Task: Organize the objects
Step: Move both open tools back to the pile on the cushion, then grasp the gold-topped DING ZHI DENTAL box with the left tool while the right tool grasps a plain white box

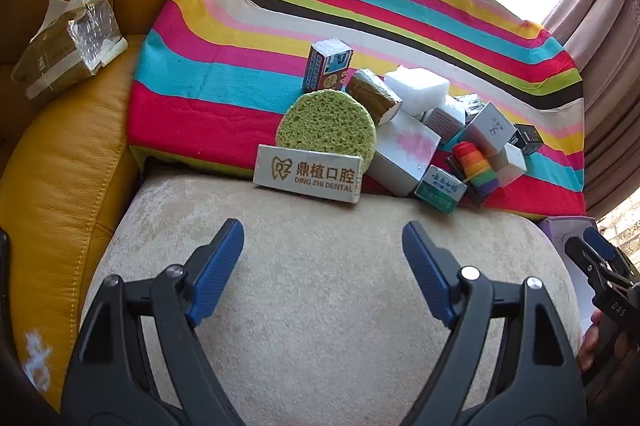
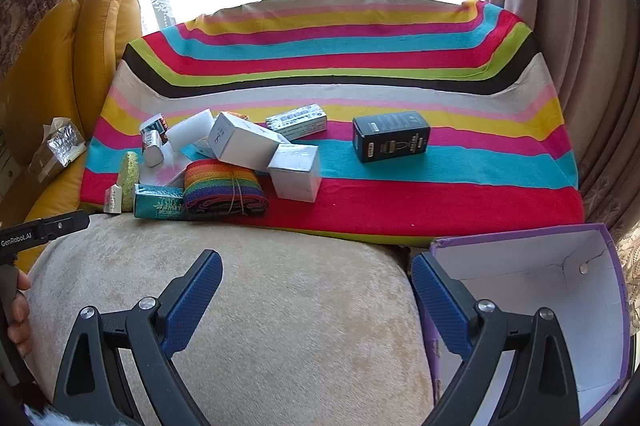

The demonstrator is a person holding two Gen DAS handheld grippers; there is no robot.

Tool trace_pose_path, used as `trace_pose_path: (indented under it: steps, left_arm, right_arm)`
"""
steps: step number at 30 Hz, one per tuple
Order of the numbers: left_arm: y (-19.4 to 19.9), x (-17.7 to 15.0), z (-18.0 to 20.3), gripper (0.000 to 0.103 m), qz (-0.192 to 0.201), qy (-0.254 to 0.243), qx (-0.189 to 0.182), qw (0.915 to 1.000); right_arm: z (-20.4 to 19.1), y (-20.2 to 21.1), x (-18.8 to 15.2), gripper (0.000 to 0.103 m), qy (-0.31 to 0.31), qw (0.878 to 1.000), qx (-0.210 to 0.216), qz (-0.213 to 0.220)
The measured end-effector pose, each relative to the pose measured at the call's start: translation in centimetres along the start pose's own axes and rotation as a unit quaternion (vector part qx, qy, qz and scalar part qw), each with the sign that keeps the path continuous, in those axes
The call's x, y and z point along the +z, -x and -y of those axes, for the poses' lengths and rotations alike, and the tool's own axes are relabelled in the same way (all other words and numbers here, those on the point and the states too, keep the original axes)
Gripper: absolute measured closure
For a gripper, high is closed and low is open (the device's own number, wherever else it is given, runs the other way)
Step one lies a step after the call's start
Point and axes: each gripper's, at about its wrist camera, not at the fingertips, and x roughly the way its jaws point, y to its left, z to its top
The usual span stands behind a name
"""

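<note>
Small boxes [image 2: 248, 146] lie heaped mid-left on the striped cloth [image 2: 400, 210]; both the left gripper [image 1: 320, 266] and right gripper [image 2: 316, 290] hover wide open, empty. Next, probably pick one for the purple box [image 2: 560, 266], lower right.

Both my wrist cams tilt down over the near beige cushion [image 1: 320, 286], sharing the far striped cloth [image 2: 360, 38]; left cam sits further left.

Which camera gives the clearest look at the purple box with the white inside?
The right wrist view. It shows the purple box open, its white inside empty as far as visible, beside the beige cushion at lower right, partly behind a claw finger. The left wrist view catches only a purple sliver at its right edge, behind the other claw.
</note>
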Motion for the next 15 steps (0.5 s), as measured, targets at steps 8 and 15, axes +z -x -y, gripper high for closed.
trace_pose_path:
  steps: [8,15]
  left_arm:
    - [-3.0,2.7,-2.3,0.019,-0.040,-0.016,-0.052,0.9977]
    - [-4.3,4.0,-3.5,0.009,-0.063,-0.032,-0.097,0.9928]
  right_arm:
    - [-1.0,-3.0,2.4,0.006,0.003,1.000,0.009,-0.019]
    - [-1.5,-5.1,3.8,0.006,0.002,0.999,0.010,-0.032]
